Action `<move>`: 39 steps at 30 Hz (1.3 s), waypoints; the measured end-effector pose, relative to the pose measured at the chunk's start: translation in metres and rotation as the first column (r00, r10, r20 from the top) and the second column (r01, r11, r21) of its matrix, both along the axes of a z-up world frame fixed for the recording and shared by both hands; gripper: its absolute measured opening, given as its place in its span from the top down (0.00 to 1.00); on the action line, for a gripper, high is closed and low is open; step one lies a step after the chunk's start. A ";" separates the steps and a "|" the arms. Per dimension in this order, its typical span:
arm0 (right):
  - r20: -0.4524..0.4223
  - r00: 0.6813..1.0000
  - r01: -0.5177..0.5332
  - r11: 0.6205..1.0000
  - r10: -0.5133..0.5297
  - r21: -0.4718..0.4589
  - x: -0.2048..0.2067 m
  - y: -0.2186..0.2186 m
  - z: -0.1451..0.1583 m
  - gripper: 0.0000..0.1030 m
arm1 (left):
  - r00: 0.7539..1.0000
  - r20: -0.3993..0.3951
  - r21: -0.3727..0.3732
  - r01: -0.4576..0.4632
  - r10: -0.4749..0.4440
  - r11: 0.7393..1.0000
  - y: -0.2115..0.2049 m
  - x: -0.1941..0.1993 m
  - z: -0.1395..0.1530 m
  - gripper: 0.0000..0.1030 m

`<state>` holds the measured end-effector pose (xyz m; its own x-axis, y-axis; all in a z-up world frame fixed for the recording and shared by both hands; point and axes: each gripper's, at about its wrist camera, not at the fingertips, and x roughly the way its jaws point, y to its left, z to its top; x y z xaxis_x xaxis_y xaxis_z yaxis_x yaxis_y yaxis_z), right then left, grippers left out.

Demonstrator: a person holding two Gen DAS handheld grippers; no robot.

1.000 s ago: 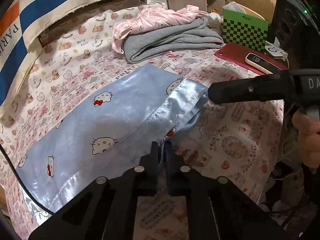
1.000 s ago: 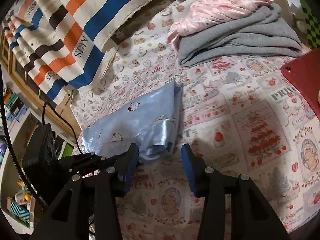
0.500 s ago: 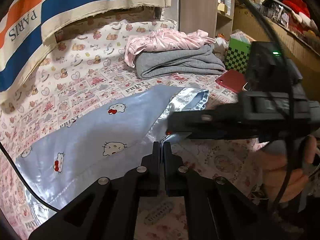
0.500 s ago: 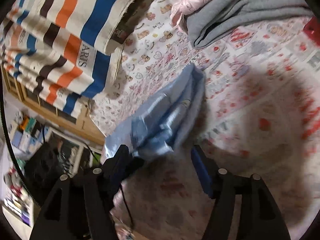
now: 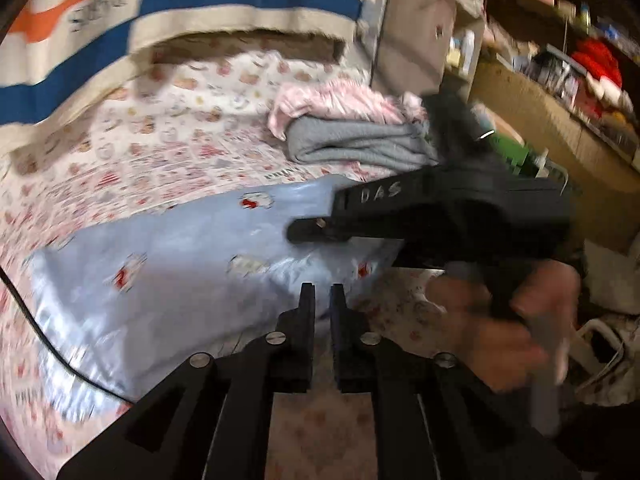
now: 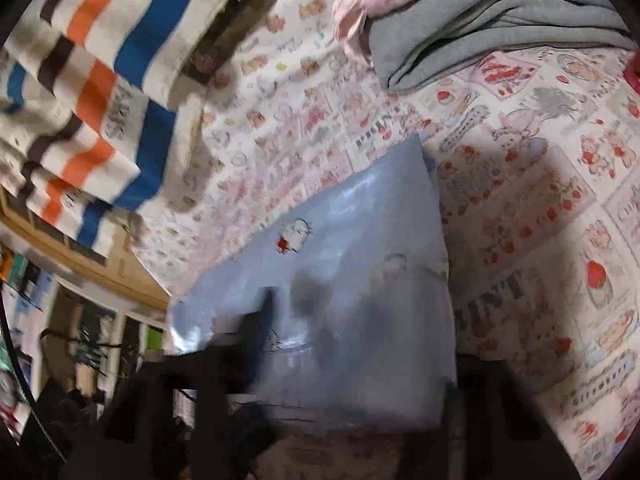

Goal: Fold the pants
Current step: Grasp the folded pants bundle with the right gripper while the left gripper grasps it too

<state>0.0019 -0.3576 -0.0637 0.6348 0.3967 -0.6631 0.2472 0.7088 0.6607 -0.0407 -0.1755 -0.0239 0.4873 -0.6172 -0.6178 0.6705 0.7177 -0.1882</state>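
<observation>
Domestic room, likely a bedroom. Ahead of the tongs: bed sheet with printed bears and strawberries, folded grey and pink clothes, striped fabric hanging behind. Right of the tongs: cluttered shelves.

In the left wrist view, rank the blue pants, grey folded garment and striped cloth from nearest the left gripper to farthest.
1. Blue pants: just ahead of the left gripper, mostly to its left.
2. Grey folded garment: beyond the pants, ahead-right.
3. Striped cloth: farthest, hanging at the back.
</observation>
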 end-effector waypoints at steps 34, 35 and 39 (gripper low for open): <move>0.100 0.992 -0.065 0.991 0.077 -0.116 0.004 0.003 0.048 0.94 | 0.655 -0.567 -0.281 -0.724 0.499 0.630 0.111 0.070 -0.040 0.37; 0.099 0.992 -0.064 0.992 0.075 -0.110 0.004 0.002 0.047 0.94 | 0.653 -0.546 -0.280 -0.732 0.524 0.621 0.109 0.072 -0.039 0.35; 0.097 0.993 -0.057 0.994 0.067 -0.097 0.004 -0.003 0.044 0.94 | 0.675 -0.437 -0.258 -0.727 0.594 0.636 0.097 0.081 -0.037 0.27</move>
